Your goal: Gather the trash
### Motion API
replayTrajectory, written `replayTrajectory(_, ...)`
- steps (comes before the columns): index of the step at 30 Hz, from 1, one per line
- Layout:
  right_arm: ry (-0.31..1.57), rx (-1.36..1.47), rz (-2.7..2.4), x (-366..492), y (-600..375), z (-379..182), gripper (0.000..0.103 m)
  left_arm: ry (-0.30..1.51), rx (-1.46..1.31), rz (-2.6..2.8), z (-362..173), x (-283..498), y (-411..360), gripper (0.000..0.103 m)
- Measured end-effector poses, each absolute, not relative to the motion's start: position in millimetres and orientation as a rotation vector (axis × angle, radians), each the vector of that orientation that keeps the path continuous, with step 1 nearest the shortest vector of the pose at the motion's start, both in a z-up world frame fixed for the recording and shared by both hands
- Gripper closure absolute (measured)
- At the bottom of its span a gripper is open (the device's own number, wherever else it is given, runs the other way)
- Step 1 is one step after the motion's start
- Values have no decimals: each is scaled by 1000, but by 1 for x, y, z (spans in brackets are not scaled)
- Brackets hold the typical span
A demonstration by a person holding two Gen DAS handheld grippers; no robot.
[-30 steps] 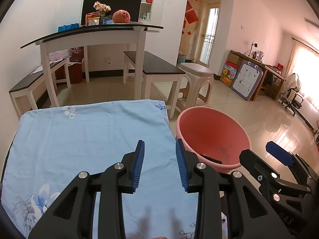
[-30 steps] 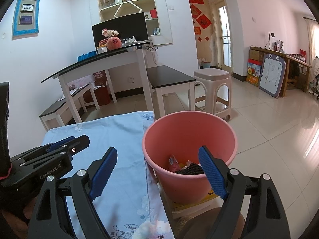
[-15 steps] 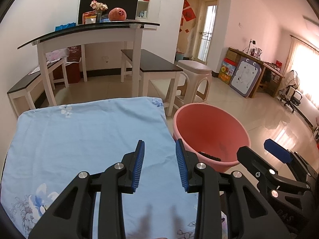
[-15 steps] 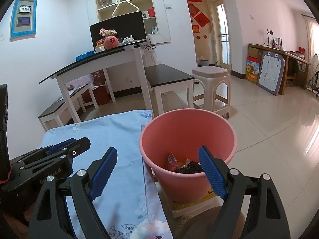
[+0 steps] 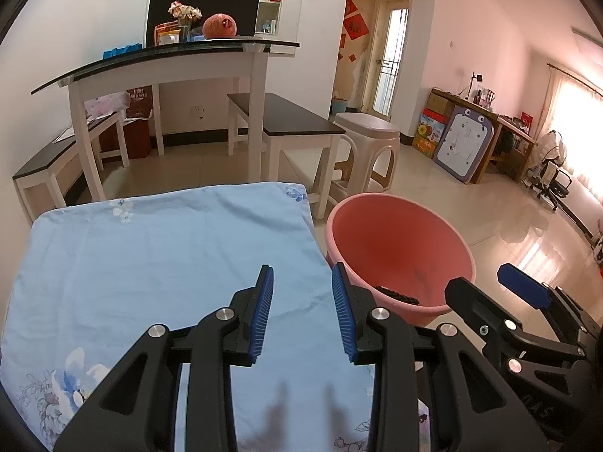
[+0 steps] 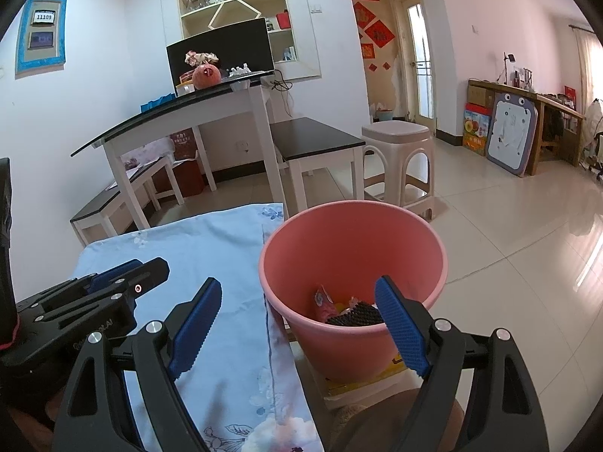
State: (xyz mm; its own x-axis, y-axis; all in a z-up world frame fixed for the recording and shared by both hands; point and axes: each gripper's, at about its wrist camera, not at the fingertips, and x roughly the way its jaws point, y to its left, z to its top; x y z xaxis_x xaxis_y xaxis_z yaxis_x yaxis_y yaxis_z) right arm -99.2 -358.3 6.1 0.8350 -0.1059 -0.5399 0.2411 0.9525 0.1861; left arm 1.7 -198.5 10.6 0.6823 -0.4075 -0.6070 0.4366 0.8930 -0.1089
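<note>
Home living room, dining table, benches, wall shelves

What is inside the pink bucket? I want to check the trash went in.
The pink bucket holds a pink wrapper, a black textured piece and something yellow. The right tool's finger and the near rim hide the rest.

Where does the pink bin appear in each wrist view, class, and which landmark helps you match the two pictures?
Left wrist view: pink bin right of centre, beside the blue cloth.
Right wrist view: pink bin at centre, trash visible inside.
Shared landmark: the white stool behind the bin.
</note>
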Motion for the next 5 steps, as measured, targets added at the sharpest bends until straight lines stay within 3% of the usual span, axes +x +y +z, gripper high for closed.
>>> replayTrajectory(5,563,253,-187,-97,-358,1,21,677,47,-476,7,4,-197,70)
